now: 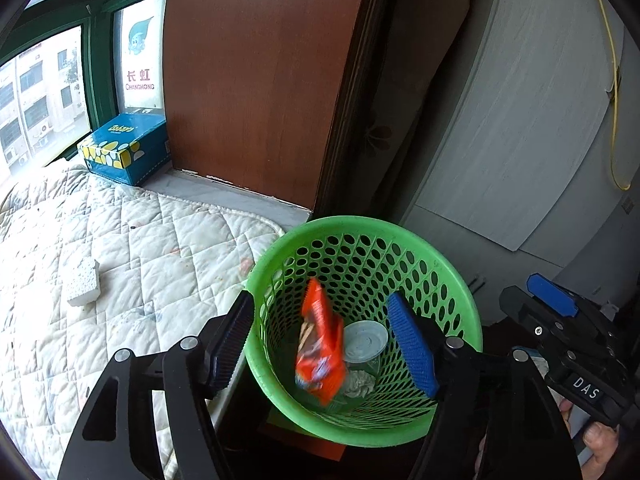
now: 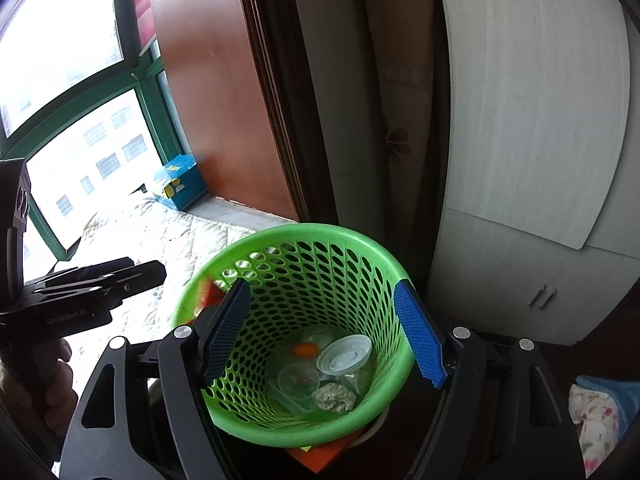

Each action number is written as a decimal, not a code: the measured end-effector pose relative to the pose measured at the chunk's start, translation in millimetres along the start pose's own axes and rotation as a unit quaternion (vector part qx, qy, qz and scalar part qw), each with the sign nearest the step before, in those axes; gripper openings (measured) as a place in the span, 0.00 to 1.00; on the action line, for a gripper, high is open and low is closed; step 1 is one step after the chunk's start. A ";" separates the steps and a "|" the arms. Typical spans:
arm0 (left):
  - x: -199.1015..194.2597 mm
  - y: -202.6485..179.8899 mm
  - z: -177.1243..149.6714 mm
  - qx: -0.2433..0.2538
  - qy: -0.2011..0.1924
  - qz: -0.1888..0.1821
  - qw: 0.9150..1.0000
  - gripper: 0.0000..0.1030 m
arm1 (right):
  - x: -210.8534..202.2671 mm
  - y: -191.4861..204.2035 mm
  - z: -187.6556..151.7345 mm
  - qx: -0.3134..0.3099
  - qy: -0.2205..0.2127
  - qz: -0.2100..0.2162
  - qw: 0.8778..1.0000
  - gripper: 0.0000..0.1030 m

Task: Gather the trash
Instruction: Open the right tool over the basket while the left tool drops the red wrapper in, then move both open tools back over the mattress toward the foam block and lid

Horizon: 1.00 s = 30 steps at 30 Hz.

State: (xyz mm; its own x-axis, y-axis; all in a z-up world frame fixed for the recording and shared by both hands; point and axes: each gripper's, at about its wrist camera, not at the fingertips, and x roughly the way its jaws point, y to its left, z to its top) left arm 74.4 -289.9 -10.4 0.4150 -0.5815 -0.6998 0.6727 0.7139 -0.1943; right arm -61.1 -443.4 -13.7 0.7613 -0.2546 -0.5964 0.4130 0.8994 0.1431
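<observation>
Trash, item one: orange-red crinkled foil snack wrapper (image 1: 320,340), blurred, upright inside the green perforated plastic waste basket (image 1: 362,320), between the jaws of the left gripper (image 1: 326,346) but touching neither; judged to be dropping in, released.
Left gripper: jaws spread wide, holding nothing, poised over the basket mouth so the wrapper falls inside.
Right gripper (image 2: 324,334): jaws likewise wide apart, empty, aimed down into the same basket; judged idle.
Basket contents, bottom: round translucent plastic lid (image 2: 345,354), clear plastic cup (image 2: 298,378), crumpled grey-white paper wad (image 2: 334,396), small orange scrap (image 2: 305,349).
Basket location: beside the bed edge, standing on something dark with a red-orange flat object partly beneath it.
Remaining, on the white quilted mattress pad (image 1: 120,260): white foam block (image 1: 85,286), well apart from the basket; judged a likely next pickup.
Also present: blue patterned tissue box (image 1: 126,148) on the windowsill.
</observation>
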 end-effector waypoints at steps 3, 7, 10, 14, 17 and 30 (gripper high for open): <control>-2.1 2.5 -1.7 0.000 -0.003 0.005 1.000 0.65 | 0.0 2.0 -0.3 -0.002 0.000 0.003 1.000 0.72; -9.0 13.8 -2.9 -0.008 -0.009 0.015 1.000 0.65 | 1.0 7.9 0.4 -0.007 0.000 0.010 1.000 0.72; -17.9 24.9 -5.2 -0.015 -0.016 0.027 0.999 0.65 | 2.0 15.2 1.3 -0.012 -0.001 0.017 1.000 0.73; -27.5 48.3 -9.0 -0.031 -0.021 0.049 0.998 0.65 | 6.3 27.1 2.3 -0.022 0.003 0.029 0.999 0.75; -34.5 70.4 -13.1 -0.048 -0.023 0.070 0.996 0.65 | 11.7 38.7 3.6 -0.032 0.008 0.041 0.999 0.77; -79.5 192.4 -42.7 -0.136 -0.029 0.168 0.976 0.65 | 52.7 122.9 5.8 -0.088 0.043 0.111 0.989 0.82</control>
State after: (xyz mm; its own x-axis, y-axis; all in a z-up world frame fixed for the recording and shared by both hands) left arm 144.7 -89.7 -21.5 0.6227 -0.3127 -0.7172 0.3093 0.9404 -0.1415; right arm 32.7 -348.3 -23.1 0.7745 -0.0198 -0.6323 0.1416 0.9796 0.1428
